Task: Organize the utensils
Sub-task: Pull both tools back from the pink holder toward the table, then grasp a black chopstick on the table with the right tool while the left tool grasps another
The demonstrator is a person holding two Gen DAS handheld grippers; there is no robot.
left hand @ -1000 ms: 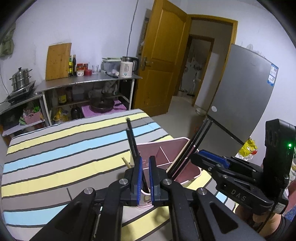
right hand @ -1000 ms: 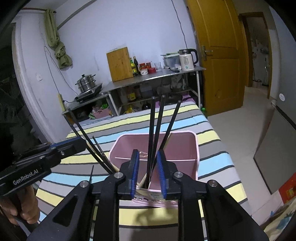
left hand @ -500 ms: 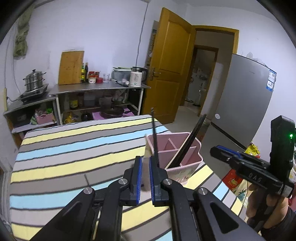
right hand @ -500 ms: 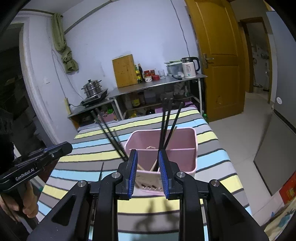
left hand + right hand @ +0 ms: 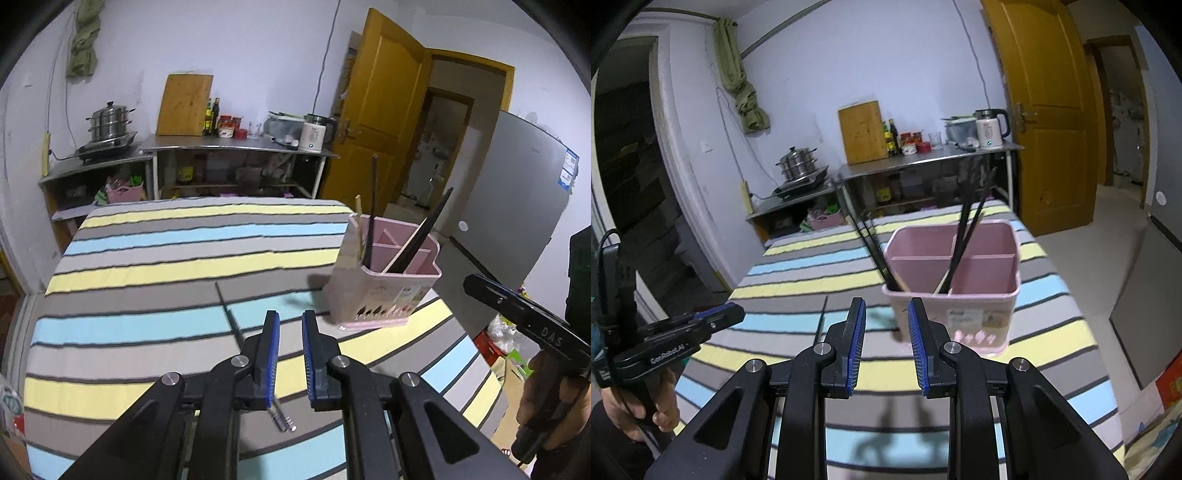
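Plainly the pink plastic utensil holder (image 5: 964, 317) stood just upper right of the empty, parted right tool (image 5: 887, 303); the left tool (image 5: 290, 318), just opening narrowly on nothing, lay farther.

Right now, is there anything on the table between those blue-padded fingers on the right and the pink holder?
Nothing: in the right wrist view only bare striped tablecloth and shadow lie between the right gripper and the pink holder.

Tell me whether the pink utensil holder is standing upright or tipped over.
Upright. The pink utensil holder stands on its base on the striped tablecloth, open top upward, with black chopsticks leaning inside.
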